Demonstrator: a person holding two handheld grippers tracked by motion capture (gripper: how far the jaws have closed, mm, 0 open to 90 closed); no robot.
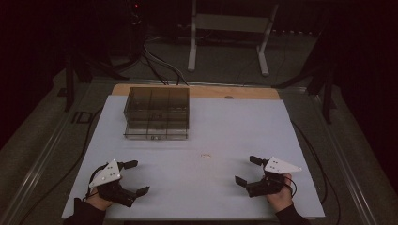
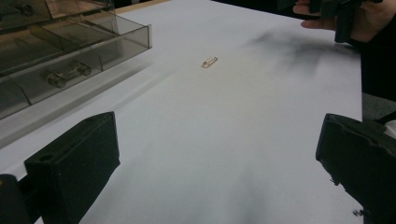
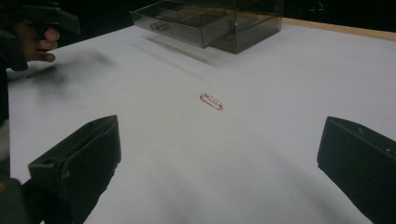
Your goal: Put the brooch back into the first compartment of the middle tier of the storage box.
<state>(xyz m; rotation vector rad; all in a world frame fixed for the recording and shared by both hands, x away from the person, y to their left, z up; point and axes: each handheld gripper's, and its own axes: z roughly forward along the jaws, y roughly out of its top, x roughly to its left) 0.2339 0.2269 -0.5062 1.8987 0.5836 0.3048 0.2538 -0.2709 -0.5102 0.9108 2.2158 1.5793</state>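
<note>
A small gold pin [image 1: 205, 156] [image 2: 209, 61] [image 3: 211, 101] lies flat on the white table, between the two grippers and a little beyond them. My left gripper [image 1: 136, 177] [image 2: 219, 163] rests near the front left of the table, open, nothing between its jaws. My right gripper [image 1: 248, 169] [image 3: 219, 158] sits at the front right, also open and empty. A smoky clear drawer box [image 1: 156, 112] [image 2: 56, 51] [image 3: 210, 21] stands at the back left with its lower drawer pulled out; a small metal part [image 2: 67, 73] lies in that drawer.
The white table top [image 1: 225, 122] has a wooden strip [image 1: 202, 91] along its far edge. Cables [image 1: 159, 68] run on the floor beyond, by a white stand [image 1: 230, 28]. Dark surroundings on both sides.
</note>
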